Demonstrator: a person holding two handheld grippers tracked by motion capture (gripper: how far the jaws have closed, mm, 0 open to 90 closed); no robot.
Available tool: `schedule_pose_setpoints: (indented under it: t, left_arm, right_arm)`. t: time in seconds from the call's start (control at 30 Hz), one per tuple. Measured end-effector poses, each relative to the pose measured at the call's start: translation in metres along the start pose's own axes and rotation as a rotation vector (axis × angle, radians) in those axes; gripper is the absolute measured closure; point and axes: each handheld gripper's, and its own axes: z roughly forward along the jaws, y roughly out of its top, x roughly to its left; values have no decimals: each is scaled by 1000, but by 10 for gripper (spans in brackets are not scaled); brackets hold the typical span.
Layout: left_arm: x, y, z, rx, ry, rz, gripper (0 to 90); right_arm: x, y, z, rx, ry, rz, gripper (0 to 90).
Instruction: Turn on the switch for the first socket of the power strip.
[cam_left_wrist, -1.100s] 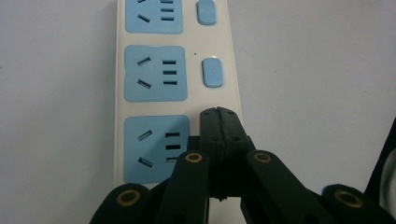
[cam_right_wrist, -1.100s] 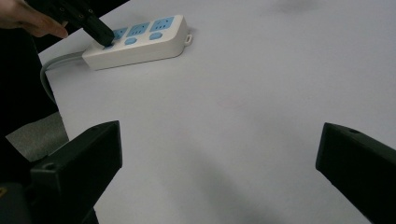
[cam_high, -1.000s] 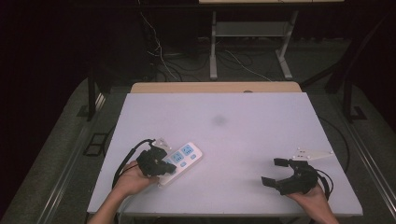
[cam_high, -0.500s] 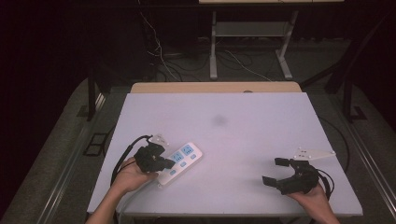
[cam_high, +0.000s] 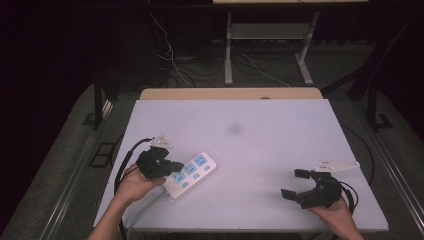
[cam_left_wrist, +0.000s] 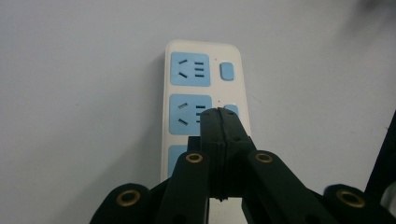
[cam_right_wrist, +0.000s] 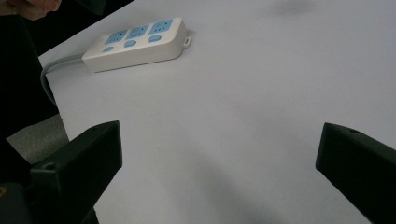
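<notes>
Power strip (cam_high: 191, 173) sits near the table's (cam_high: 260, 145) front-left edge, rigid, light-looking slick plastic, so I'd pinch across its narrow sides; left gripper (cam_left_wrist: 219, 122) hovers over it, jaws pressed together, right gripper (cam_high: 300, 184) wide apart, well away.

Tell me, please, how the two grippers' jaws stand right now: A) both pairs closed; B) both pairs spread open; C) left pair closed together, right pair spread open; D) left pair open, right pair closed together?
C: in its own view the left gripper has its jaws pressed together over the power strip, while the right gripper shows its jaws wide apart above the table.
</notes>
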Motion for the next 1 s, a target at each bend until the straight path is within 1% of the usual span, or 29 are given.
schedule_pose_setpoints:
  t: [0.07, 0.13, 0.17, 0.2, 0.3, 0.33, 0.4, 0.43, 0.47, 0.5, 0.53, 0.57, 0.6, 0.63, 0.67, 0.7, 0.73, 0.77, 0.83, 0.93, 0.97, 1.0]
  left_arm:
    - [1, -1, -3, -19, 2, -9, 889]
    - [1, -1, -4, -25, 3, -14, 883]
    - [2, -2, -5, -36, 8, -17, 874]
    - [4, -3, -9, -61, 11, -33, 872]
    - [5, -6, -13, -84, 19, -49, 864]
    - [5, -9, -17, -111, 22, -64, 859]
    - [5, -12, -21, -140, 20, -78, 834]
    - [5, -12, -21, -140, 20, -78, 818]
    - [5, -16, -24, -168, 22, -84, 797]
    - [4, -18, -26, -182, 23, -88, 777]
    - [4, -18, -26, -182, 23, -88, 758]
    - [4, -19, -28, -193, 26, -89, 758]
    - [3, -23, -31, -223, 23, -100, 725]
    - [3, -24, -32, -234, 26, -100, 707]
    - [3, -24, -32, -234, 26, -100, 691]
    - [2, -28, -34, -259, 26, -111, 670]
    - [2, -28, -34, -259, 26, -111, 649]
    - [1, -31, -36, -285, 25, -122, 616]
    - [-2, -34, -38, -308, 39, -135, 509]
    - [-6, -40, -39, -344, 62, -152, 393]
    - [-6, -40, -39, -344, 62, -152, 377]
    - [-7, -42, -39, -359, 65, -156, 347]
  right_arm:
    - [0, 0, 0, -1, 0, 0, 0]
    - [0, 0, 0, 0, 1, 1, 0]
    - [0, 0, 0, 0, 1, 0, 0]
    - [0, 0, 0, 0, 1, 0, 0]
    - [0, 0, 0, -1, 2, 1, 0]
    - [0, 0, 0, -1, 2, 1, 0]
    - [0, 0, 0, -2, 2, 1, 0]
    - [0, 0, 0, -2, 3, 2, 0]
    - [0, 0, 0, -2, 3, 1, 0]
    - [0, 0, 0, -2, 3, 1, 0]
    - [0, 0, 0, -1, 4, 0, 0]
    - [0, 0, 0, -1, 4, 0, 0]
    - [0, 0, 0, -1, 4, 0, 0]
    - [0, 0, 0, -1, 5, -1, 0]
    - [1, 0, 0, -1, 5, 0, 0]
    - [1, 0, 0, -1, 5, 0, 0]
    - [1, 0, 0, -1, 5, 0, 0]
    - [1, 0, 0, -1, 5, 0, 0]
    - [1, 0, 0, 0, 5, 1, 0]
    - [0, 0, 1, 0, 5, -1, 0]
    - [0, 0, 1, 1, 5, -1, 0]
    - [1, 0, 1, 1, 6, -2, 0]
